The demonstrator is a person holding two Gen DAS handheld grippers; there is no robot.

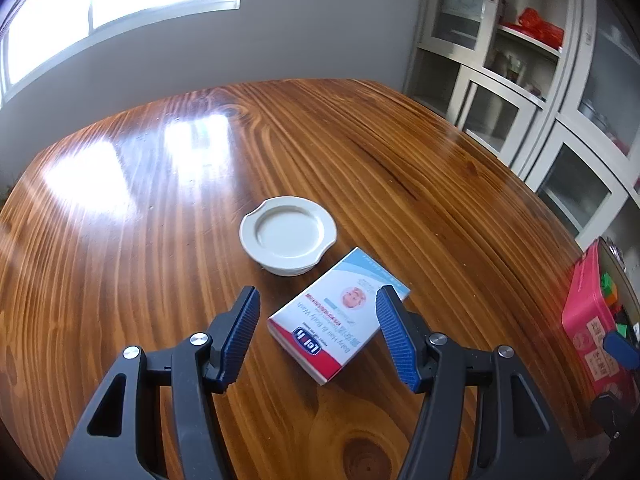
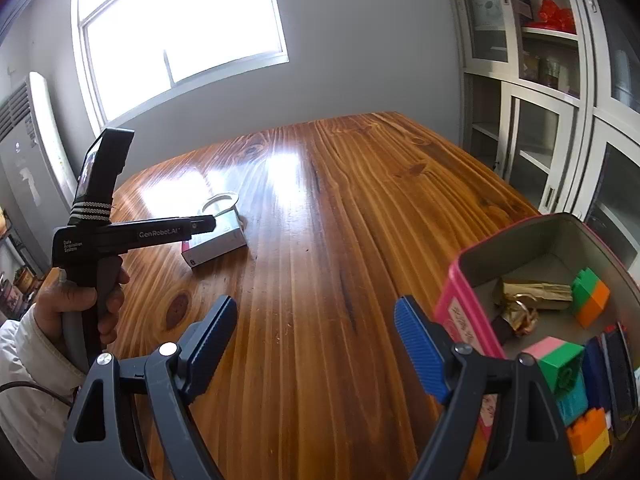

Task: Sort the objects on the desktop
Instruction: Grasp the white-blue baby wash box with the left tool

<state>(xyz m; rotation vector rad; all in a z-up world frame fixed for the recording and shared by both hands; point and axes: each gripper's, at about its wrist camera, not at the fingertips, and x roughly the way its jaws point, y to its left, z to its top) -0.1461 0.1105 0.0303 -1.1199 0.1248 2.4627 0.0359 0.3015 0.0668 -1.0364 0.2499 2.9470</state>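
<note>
Wooden desk (image 1: 360,152), glossy, striped grain, window glare at the far left.

Item: white dish (image 1: 288,234), shallow, upright, mid-desk. Item: flat carton (image 1: 338,314) of baby wash, lying label-up just near and right of the dish; whether the two touch cannot be told. Item: pink tin (image 2: 460,304), lid off, at the right edge of the desk, holding toy bricks (image 2: 590,298), a gold foil wrapper (image 2: 528,300) and some dark flat pieces.

Left gripper (image 1: 316,332): jaws apart, nothing between the pads, angled down with the carton lying in the gap beyond the tips, above it and not in contact. Right gripper (image 2: 316,340): jaws apart and empty, over bare wood just left of the tin.

Step in hand, by judgement: approach to the carton, with the tin as the likely collecting place. Next move calls for lowering the left jaws so the pads straddle the carton's long sides, then closing. The carton lies skewed to the jaw line, so a small wrist turn would help, and the right pad already sits close over its far corner.

Left wrist view alone shows the carton's label and the dish's inside. Right wrist view alone shows the tin's contents, the person's hand (image 2: 80,304) and pale sleeve gripping the left tool, and a heater at the far-left wall.
</note>
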